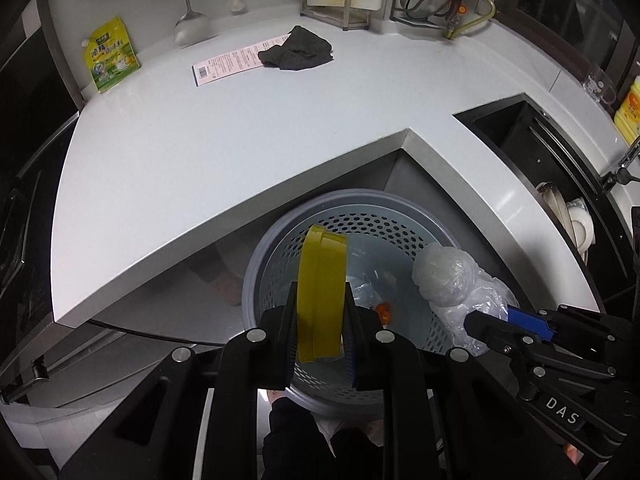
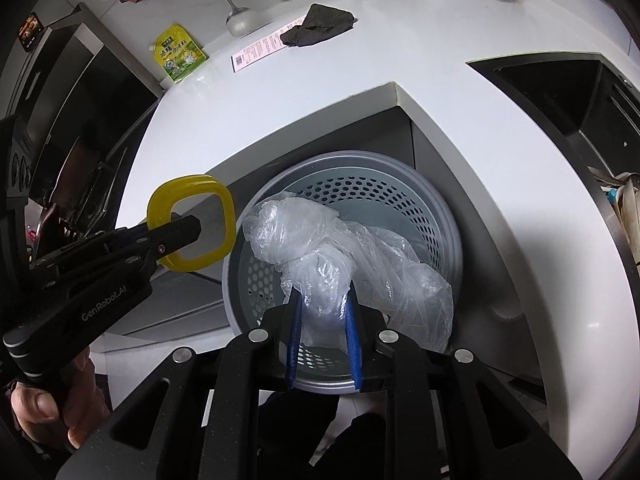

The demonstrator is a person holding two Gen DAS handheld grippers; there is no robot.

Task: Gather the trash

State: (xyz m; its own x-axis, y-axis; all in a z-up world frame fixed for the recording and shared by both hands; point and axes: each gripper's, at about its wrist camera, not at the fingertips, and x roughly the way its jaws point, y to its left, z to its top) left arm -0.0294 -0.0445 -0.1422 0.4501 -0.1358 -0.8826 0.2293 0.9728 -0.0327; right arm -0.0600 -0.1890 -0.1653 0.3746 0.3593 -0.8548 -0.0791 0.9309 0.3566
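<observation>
both pieces of trash hang over the grey perforated bin [image 1: 404, 224] but neither is dropped yet. left gripper [image 1: 320, 320] is clamped on the yellow lid [image 1: 320, 292], held on edge above the bin mouth. right gripper [image 2: 322, 320] pinches the clear plastic bag [image 2: 320, 248], which droops over the rim. some bits already lie at the bottom, prob wrappers, hard to tell. left on the counter [image 1: 200, 152]: a printed paper strip [image 1: 236, 62], a dark cloth [image 1: 296, 50], a green-yellow pouch [image 1: 110, 54]. readable: "DAS" and "GenRobot.AI" on the gripper bodies.

White countertop [image 1: 240, 152] with seasoning pouch [image 1: 110, 56], paper strip [image 1: 228, 63], dark cloth [image 1: 298, 50].
</observation>
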